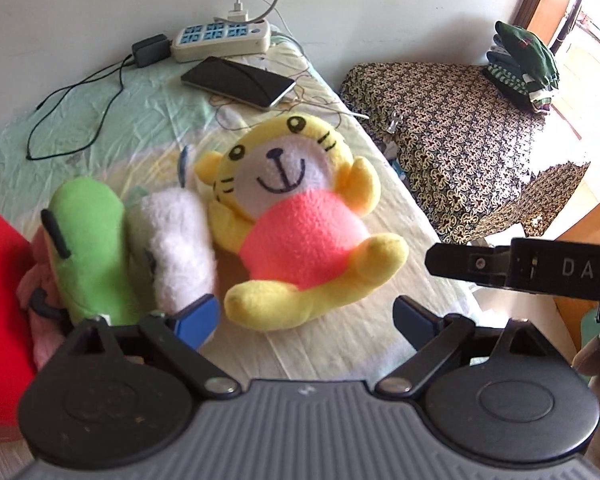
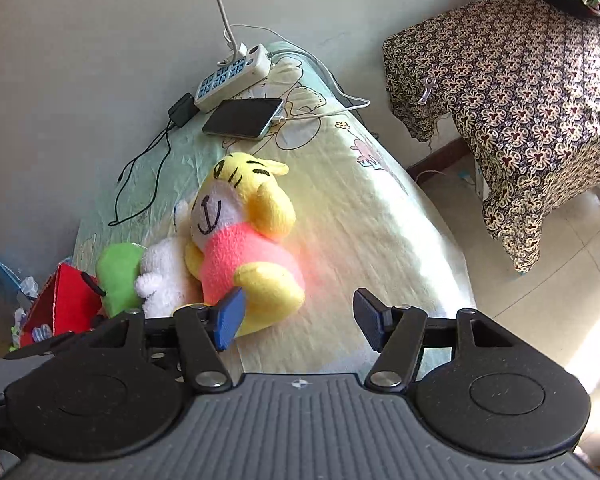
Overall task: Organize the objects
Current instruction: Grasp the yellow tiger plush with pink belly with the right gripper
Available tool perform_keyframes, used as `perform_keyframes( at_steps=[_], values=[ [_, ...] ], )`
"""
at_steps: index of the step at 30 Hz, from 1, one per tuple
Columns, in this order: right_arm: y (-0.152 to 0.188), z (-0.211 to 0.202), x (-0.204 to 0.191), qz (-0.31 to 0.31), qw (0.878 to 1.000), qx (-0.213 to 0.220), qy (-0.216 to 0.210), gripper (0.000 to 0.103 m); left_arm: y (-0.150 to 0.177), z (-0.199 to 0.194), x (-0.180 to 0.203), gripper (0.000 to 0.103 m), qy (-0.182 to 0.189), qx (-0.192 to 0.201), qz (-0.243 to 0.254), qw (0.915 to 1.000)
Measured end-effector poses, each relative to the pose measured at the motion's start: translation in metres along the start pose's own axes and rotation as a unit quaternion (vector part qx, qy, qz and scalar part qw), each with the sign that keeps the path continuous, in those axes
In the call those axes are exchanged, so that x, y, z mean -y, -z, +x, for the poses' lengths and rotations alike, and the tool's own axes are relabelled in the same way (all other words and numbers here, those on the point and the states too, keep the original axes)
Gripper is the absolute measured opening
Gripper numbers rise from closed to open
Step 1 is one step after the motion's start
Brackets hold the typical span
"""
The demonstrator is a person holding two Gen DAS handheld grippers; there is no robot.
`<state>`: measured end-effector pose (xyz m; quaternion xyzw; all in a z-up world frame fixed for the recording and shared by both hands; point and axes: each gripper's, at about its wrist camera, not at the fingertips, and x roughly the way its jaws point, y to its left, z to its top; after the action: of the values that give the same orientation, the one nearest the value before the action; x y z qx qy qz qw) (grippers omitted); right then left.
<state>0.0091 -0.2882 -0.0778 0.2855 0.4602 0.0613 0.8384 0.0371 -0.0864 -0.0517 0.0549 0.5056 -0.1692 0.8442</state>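
The yellow tiger plush (image 1: 300,216) lay on its back on the bed (image 2: 360,220), set among other things on the pale cartoon-print sheet, its long axis running slantwise: head toward the wall and the phone (image 1: 238,82), feet toward the near edge of the bed. Its face and pink belly were turned upward. Pressed against its side lay a white plush (image 1: 180,248), and beyond that a green plush (image 1: 88,248), both roughly parallel to it; a red box (image 1: 0,300) closed off that end. The open room lay on the other side, where a bare strip of sheet ran between the tiger plush and the bed's edge, past which the floor dropped away toward a piece of furniture under a patterned cloth (image 2: 520,100). Toward the wall, a power strip (image 1: 222,38), a black adapter (image 1: 151,50) and trailing cables crowded the bed's far end. The left gripper (image 1: 306,316) hung released just short of the tiger plush's foot, nothing between its blue pads. The right gripper (image 2: 300,320) was likewise released, one pad overlapping the tiger plush's foot in view; whether it touched could not be told.
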Motion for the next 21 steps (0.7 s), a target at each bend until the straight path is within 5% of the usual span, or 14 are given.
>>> perform_keyframes(
  at_steps=[12,21],
  values=[
    [-0.027,0.034,0.012,0.029,0.998,-0.014,-0.048,0.064,-0.017,0.037,0.001,0.095,-0.017,-0.026,0.008,0.9995],
    [-0.035,0.066,0.005,0.012,0.995,-0.047,-0.089,0.064,-0.019,0.059,-0.006,0.099,0.008,-0.048,0.001,0.9988]
  ],
)
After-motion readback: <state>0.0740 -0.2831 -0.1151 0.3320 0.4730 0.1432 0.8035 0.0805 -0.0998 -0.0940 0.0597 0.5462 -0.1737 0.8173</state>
